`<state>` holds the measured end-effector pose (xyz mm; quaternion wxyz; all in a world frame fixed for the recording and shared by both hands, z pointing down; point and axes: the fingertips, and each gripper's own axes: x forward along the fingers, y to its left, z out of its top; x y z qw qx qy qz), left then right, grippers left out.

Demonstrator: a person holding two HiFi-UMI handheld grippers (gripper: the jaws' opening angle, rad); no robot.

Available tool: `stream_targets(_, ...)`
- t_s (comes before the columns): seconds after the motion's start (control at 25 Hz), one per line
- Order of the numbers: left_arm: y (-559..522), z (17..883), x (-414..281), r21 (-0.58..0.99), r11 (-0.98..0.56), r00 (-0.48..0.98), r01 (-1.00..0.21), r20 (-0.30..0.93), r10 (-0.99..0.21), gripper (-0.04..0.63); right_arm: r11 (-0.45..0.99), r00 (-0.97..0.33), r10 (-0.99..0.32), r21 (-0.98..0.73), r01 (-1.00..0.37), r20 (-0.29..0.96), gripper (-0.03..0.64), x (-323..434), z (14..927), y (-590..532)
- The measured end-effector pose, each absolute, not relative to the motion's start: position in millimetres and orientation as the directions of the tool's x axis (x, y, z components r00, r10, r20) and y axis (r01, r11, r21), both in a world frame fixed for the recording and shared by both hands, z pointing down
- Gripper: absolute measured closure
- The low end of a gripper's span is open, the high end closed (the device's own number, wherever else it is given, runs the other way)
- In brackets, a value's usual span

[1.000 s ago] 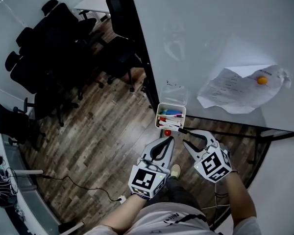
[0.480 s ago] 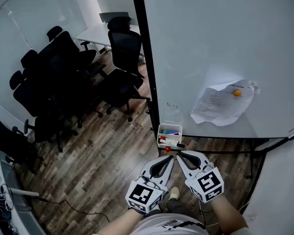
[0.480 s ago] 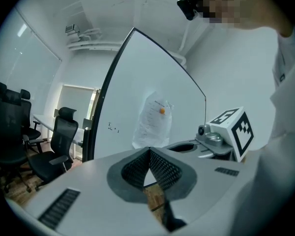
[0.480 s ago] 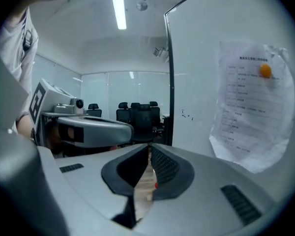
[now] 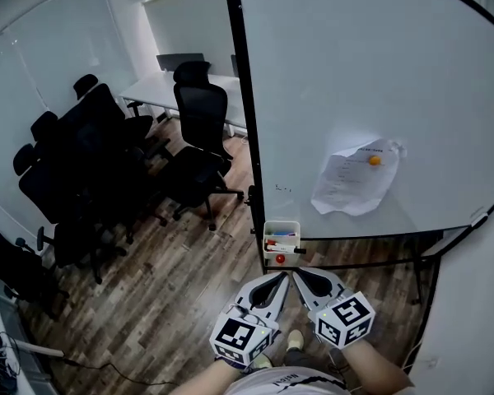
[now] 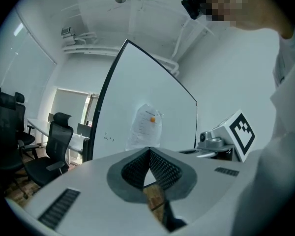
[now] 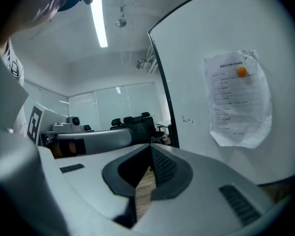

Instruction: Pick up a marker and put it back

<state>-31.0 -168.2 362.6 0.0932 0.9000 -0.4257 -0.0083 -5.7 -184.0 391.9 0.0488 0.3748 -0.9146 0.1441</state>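
A small white tray (image 5: 281,225) hangs at the whiteboard's lower left corner and holds several markers (image 5: 280,239). A black-tipped marker (image 5: 288,249) lies across its front edge, with a red magnet (image 5: 280,259) just below. My left gripper (image 5: 285,276) and right gripper (image 5: 295,274) hover side by side below the tray, apart from it. Both are shut with nothing in them. The right jaws have just been closing, and nothing is between them. In the left gripper view the pads of my left gripper (image 6: 149,150) meet; those of my right gripper (image 7: 150,146) meet in the right gripper view.
The whiteboard (image 5: 354,72) fills the right, with a crumpled paper (image 5: 350,181) pinned by an orange magnet (image 5: 374,160). Black office chairs (image 5: 199,130) and a white table (image 5: 160,85) stand on the wooden floor (image 5: 165,286) to the left.
The right gripper's jaws went from wide open by the black-tipped marker to shut, leaving the marker on the tray. Both grippers drew back from the tray, which now looks smaller and farther.
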Motion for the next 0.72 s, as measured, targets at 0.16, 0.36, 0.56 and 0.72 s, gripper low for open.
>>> stream_targets(0.16, -156, 356, -33, 0.172, -0.633, 0.648, -0.755, 0.046, -0.76, 0.584, 0.675, -0.715, -0.674, -0.24, -0.698, 0.184, 0.604, -8, 384, -169)
stream_targets(0.36, -144, 357, -34, 0.183, -0.637, 0.652, -0.749, 0.028, -0.758, 0.584, 0.662, -0.699, -0.691, -0.228, -0.714, 0.185, 0.604, -4, 382, -157)
stream_targets(0.56, -138, 362, -41, 0.198, -0.63, 0.647, -0.751, 0.027, -0.762, 0.584, 0.661, -0.699, -0.689, -0.231, -0.714, 0.191, 0.604, -10, 384, -149)
stream_targets(0.72, -133, 365, -42, 0.199, -0.628, 0.645, -0.752, 0.027, -0.763, 0.584, 0.665, -0.703, -0.685, -0.229, -0.711, 0.194, 0.604, -13, 387, -144)
